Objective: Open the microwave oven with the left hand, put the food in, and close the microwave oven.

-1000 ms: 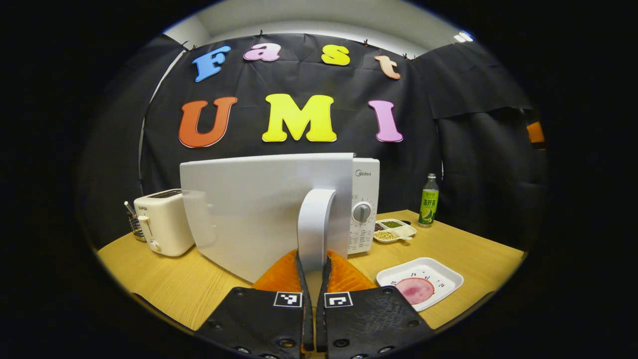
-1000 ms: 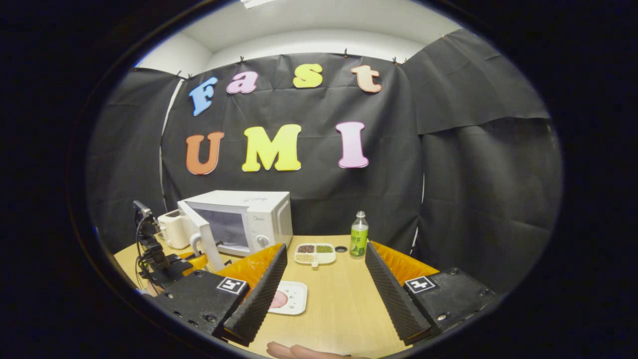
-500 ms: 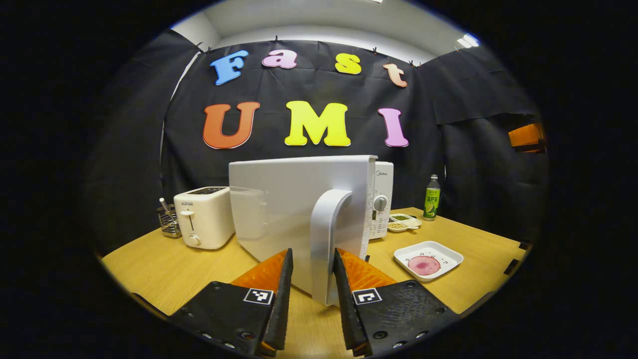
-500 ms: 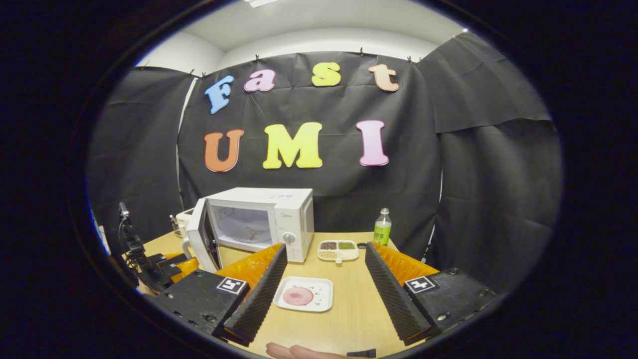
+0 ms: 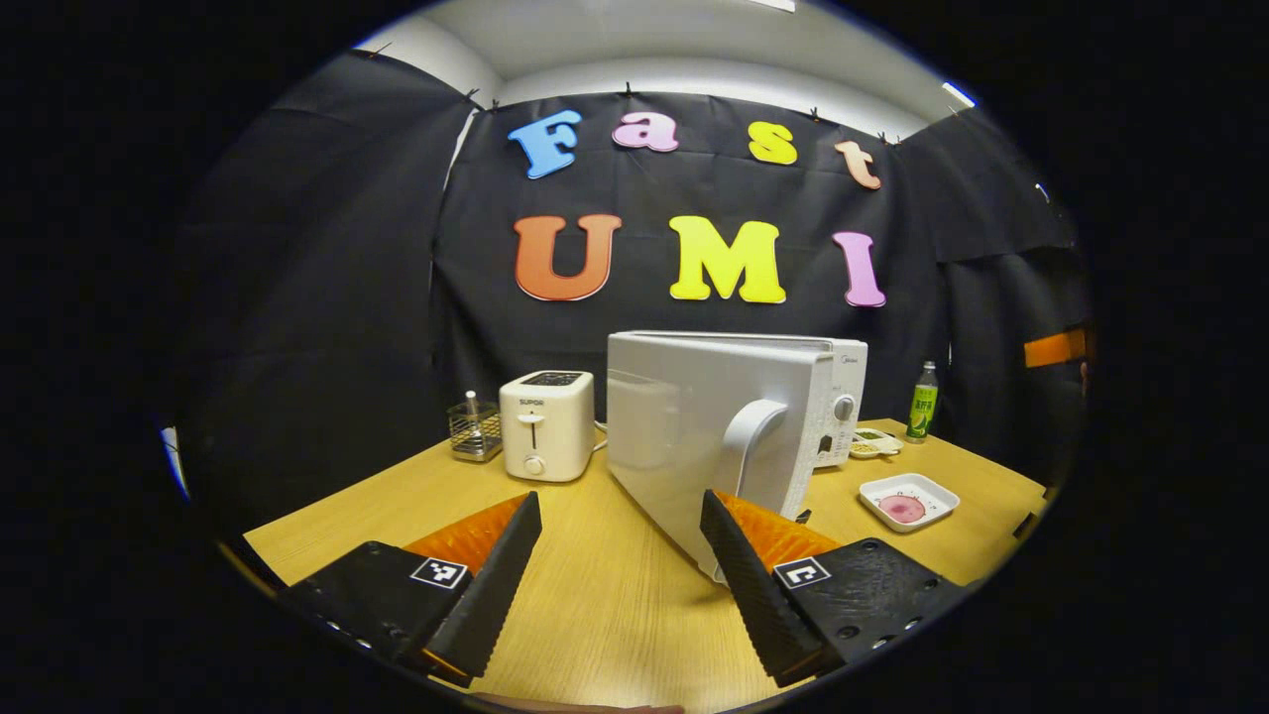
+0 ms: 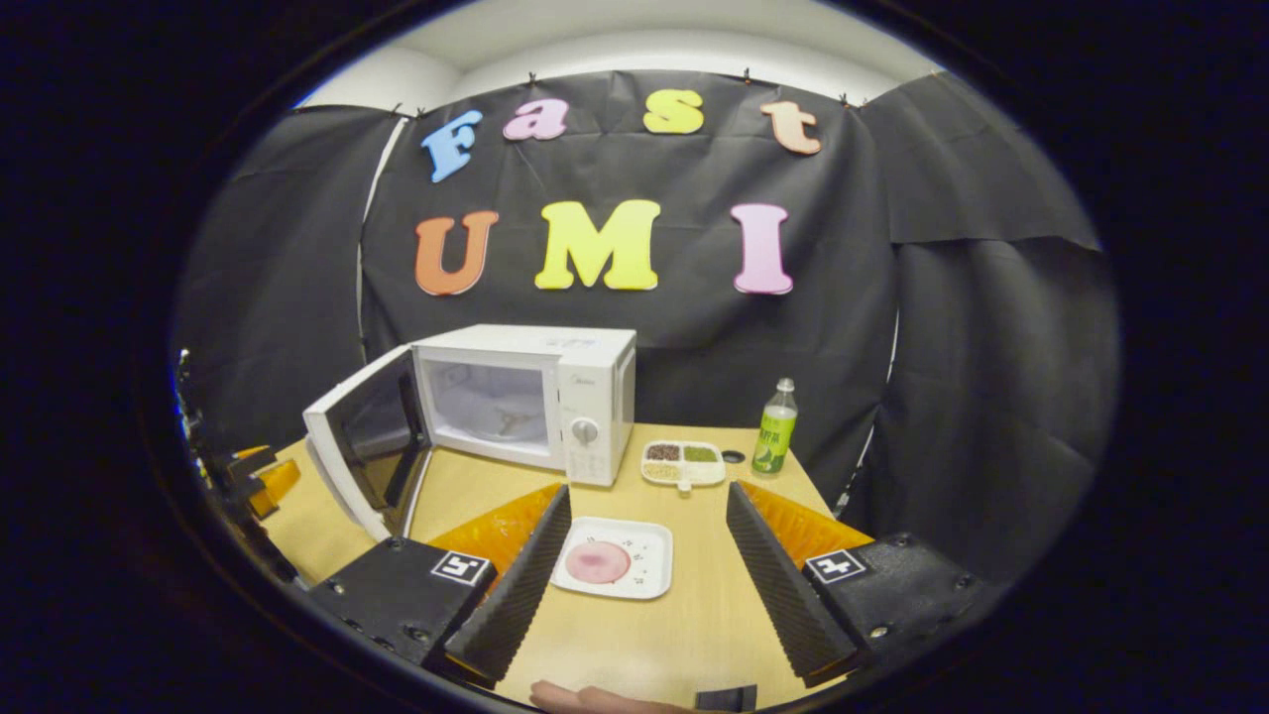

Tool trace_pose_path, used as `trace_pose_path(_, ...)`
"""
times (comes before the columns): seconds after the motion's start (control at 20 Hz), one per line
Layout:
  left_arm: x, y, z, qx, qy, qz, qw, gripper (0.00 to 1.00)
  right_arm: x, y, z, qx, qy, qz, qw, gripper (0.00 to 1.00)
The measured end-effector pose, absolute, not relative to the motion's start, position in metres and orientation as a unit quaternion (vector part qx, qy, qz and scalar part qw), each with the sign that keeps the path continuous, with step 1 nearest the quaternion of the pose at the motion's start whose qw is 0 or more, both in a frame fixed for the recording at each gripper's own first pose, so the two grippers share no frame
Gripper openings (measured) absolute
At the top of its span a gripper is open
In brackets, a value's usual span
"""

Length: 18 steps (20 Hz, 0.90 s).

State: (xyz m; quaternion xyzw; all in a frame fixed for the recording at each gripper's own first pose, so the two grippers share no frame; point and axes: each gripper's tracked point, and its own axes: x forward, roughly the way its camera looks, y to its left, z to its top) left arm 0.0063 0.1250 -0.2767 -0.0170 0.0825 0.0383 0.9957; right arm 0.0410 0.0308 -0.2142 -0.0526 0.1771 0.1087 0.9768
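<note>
- White microwave oven [image 6: 540, 402] stands at the back left of the worktop [image 6: 684, 615], its door [image 6: 362, 446] swung wide so the pale cavity shows in the right gripper view; in the left gripper view the door's outer face and curved handle [image 5: 746, 441] stand side-on.
- Food, a pink round slice on a white square plate [image 6: 615, 570], lies on the worktop in front of the oven, a little to the right of the open door.
- Left hand-held gripper [image 5: 620, 555] has its fingers spread wide and holds nothing; the handle stands just beyond its right finger, free of it.
- Right hand-held gripper [image 6: 639, 565] is also spread wide and empty, hovering with the plate framed between its fingers.
- Judged from this, opening is done and the put-in step is in hand: the next move calls for lowering the right hand-held gripper onto the plate's rim, closing on it, then carrying it level through the opening.
- Near the oven sit a divided dish of grains [image 6: 682, 463], a green bottle [image 6: 774, 428], a white toaster [image 5: 546, 424] and a wire holder [image 5: 475, 431].
- Pale wood-grain worktop; black cloth lines the booth's walls under a white ceiling.
</note>
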Motion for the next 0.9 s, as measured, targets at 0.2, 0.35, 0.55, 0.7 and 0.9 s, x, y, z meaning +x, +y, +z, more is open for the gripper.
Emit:
trace_pose_path(0.2, -0.024, 0.141, -0.25, -0.024, 0.082, 0.063, 0.994, 0.95, 0.065, 0.029, -0.264, -0.076, 0.275, 0.122, 0.951, 1.0)
trace_pose_path(0.35, -0.037, 0.146, -0.217, -0.024, 0.063, 0.075, 0.995, 0.95, 0.088, 0.019, -0.291, -0.08, 0.339, 0.116, 0.93, 1.0)
trace_pose_path(0.55, -0.043, 0.145, -0.178, -0.037, 0.046, 0.083, 0.995, 0.95, 0.111, 0.012, -0.319, -0.058, 0.425, 0.125, 0.895, 1.0)
trace_pose_path(0.7, -0.038, 0.146, -0.155, -0.027, 0.032, 0.093, 0.995, 0.95, 0.125, 0.01, -0.345, -0.034, 0.498, 0.135, 0.856, 0.93)
trace_pose_path(0.9, -0.03, 0.135, -0.136, -0.026, 0.027, 0.09, 0.995, 0.95, 0.141, 0.009, -0.385, -0.004, 0.576, 0.133, 0.807, 0.8)
